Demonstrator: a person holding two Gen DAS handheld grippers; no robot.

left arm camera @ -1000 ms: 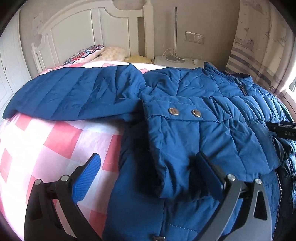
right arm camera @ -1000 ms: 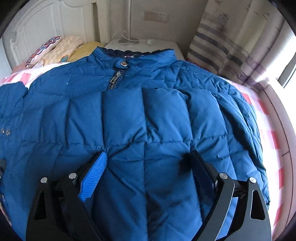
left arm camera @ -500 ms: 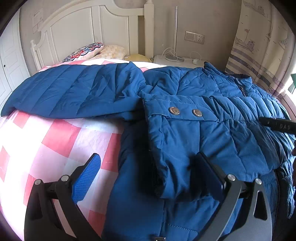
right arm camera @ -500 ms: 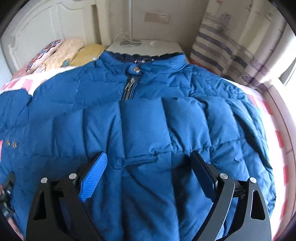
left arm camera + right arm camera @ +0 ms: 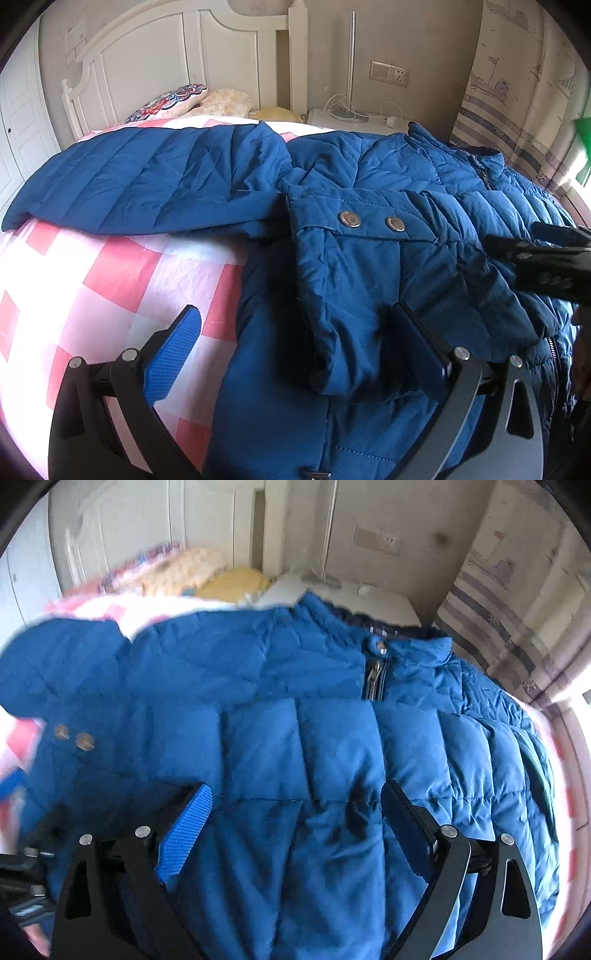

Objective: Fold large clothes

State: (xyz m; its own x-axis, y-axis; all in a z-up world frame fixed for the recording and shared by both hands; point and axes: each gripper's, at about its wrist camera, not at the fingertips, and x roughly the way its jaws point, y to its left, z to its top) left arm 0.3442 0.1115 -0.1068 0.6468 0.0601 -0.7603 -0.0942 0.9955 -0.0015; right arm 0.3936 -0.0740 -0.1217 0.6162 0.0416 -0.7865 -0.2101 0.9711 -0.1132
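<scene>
The bed [image 5: 110,280], under a pink and white checked cover, carries everything. The blue quilted jacket [image 5: 369,266] lies spread face up across it, collar toward the headboard [image 5: 166,62], zipped to the neck. One sleeve [image 5: 147,181] stretches flat away from the jacket body toward the bed's edge; the other sleeve's cuff [image 5: 369,236] (two metal snaps on it) is folded across the jacket's chest. Pillows [image 5: 207,101] sit at the head of the bed, just beyond the jacket's collar.

The left gripper [image 5: 299,350] is over the jacket's lower side, jaws wide apart, with the folded cuff's end between them but nothing clamped. The right gripper [image 5: 295,830] hangs over the jacket's front below the zipper pull [image 5: 375,679], jaws equally wide and holding nothing.
</scene>
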